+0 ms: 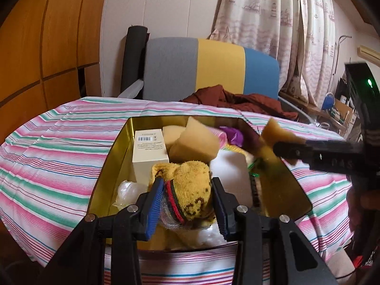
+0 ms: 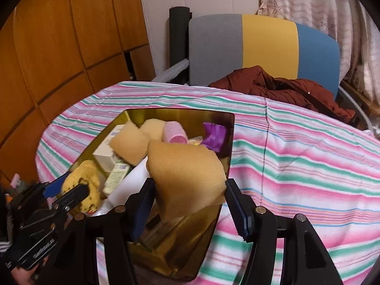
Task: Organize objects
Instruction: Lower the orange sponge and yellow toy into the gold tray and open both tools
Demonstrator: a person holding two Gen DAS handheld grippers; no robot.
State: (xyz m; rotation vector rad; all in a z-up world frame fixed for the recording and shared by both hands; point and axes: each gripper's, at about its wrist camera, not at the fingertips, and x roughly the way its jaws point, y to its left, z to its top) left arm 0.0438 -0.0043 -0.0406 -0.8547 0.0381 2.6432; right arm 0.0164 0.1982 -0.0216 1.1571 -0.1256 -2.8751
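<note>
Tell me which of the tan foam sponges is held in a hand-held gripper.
The sponge pinched by the right hand-held gripper, above the gold tin's near end. The other two lie loose inside the tin.

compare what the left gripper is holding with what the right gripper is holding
The left gripper grips a yellow knitted sock with a red and green cuff band and brown markings; the right gripper grips a plain tan sponge.
The sock is soft, crumpled cloth; the sponge is a smooth foam block with flat faces.
The sock sits low among the contents of the gold tin; the sponge is above them.
Both are yellowish, soft and held between jaws.
</note>
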